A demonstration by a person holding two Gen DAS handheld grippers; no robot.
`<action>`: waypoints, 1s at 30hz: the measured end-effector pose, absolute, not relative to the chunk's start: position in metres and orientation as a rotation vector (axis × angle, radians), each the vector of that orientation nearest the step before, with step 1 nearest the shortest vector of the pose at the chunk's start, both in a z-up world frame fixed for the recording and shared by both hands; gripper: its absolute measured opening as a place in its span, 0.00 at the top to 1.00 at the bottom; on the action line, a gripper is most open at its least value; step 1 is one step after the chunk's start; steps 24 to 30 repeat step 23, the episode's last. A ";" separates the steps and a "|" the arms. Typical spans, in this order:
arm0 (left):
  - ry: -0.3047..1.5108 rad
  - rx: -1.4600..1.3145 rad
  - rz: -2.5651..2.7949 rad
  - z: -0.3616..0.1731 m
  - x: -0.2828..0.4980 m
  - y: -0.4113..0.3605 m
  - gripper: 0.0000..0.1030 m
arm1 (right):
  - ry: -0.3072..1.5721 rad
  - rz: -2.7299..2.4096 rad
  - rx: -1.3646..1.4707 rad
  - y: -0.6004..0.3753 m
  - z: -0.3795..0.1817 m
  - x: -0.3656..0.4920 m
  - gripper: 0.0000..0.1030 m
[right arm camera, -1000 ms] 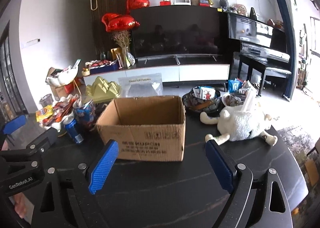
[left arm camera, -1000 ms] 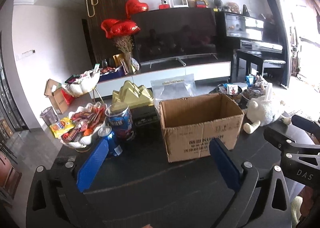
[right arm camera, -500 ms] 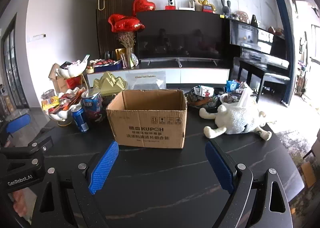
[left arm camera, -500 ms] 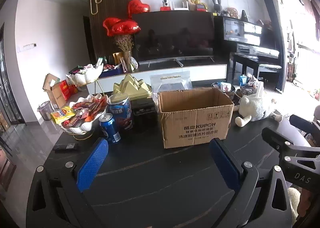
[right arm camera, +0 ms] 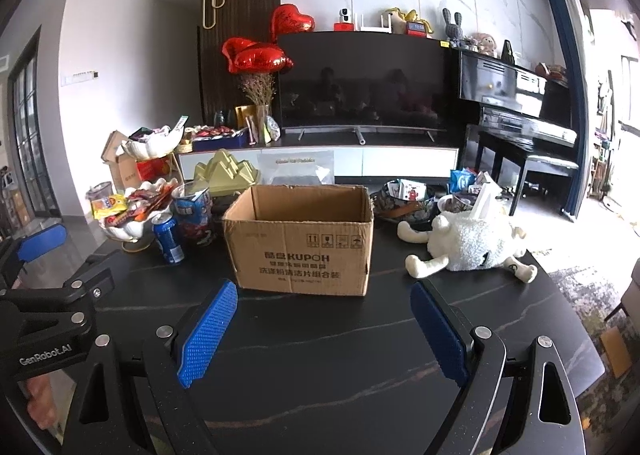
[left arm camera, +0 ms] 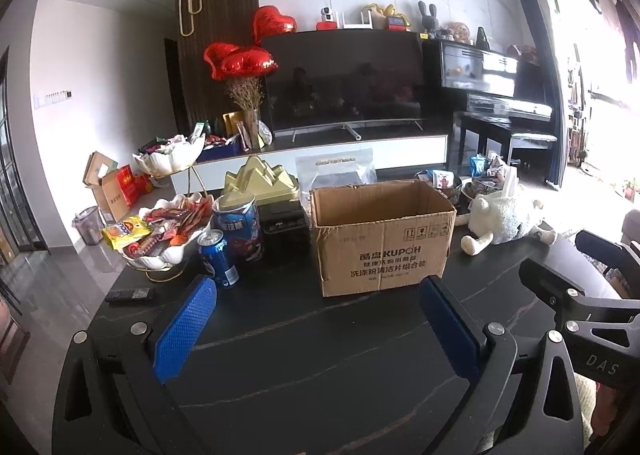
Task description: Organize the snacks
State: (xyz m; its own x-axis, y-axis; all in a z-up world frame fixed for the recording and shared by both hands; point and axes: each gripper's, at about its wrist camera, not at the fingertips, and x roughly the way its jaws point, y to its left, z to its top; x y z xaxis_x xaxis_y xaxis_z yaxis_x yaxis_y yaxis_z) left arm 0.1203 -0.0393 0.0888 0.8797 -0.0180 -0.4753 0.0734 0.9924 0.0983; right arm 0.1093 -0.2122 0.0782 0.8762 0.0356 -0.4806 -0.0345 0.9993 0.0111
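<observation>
i find an open cardboard box point(right arm camera: 304, 239) standing upright at the middle of the black, faintly veined table point(right arm camera: 320, 355), flaps off its top; the part of its interior that i can see holds nothing. it is plain brown corrugated board with printed lettering on its front.

left of the box, a white shell-shaped bowl point(left arm camera: 160, 255) on a thin metal stand is heaped with glossy snack packets point(left arm camera: 168, 223), a yellow one at its outer edge. a second such bowl point(left arm camera: 172, 159), also filled, stands higher behind it. a blue drink can point(left arm camera: 218, 257) stands upright just beside the bowl, with a taller blue cylindrical tin point(left arm camera: 240, 227) close behind. a gold ridged moulded piece point(left arm camera: 260, 183) sits further back.

right of the box, a dark patterned bowl point(right arm camera: 404, 203) holds small packets; more packets lie behind it. a white fleecy plush sheep point(right arm camera: 472, 243) lies on the table near that bowl.

my left gripper point(left arm camera: 316, 307) hovers over bare table with its blue textured pads well apart and nothing between them. my right gripper point(right arm camera: 324, 311) is likewise spread wide and empty, facing the box front without touching it.
</observation>
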 end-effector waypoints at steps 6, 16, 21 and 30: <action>0.480 0.128 -0.042 0.090 0.116 -0.042 0.00 | 0.502 0.032 0.015 -0.216 0.078 0.107 0.13; 0.466 0.126 -0.039 0.092 0.113 -0.042 0.00 | 0.500 0.035 0.022 -0.218 0.078 0.106 0.13; 0.469 0.129 -0.039 0.092 0.113 -0.042 0.00 | 0.503 0.038 0.022 -0.219 0.078 0.105 0.13; 0.469 0.129 -0.035 0.092 0.112 -0.042 0.00 | 0.503 0.038 0.021 -0.219 0.078 0.105 0.13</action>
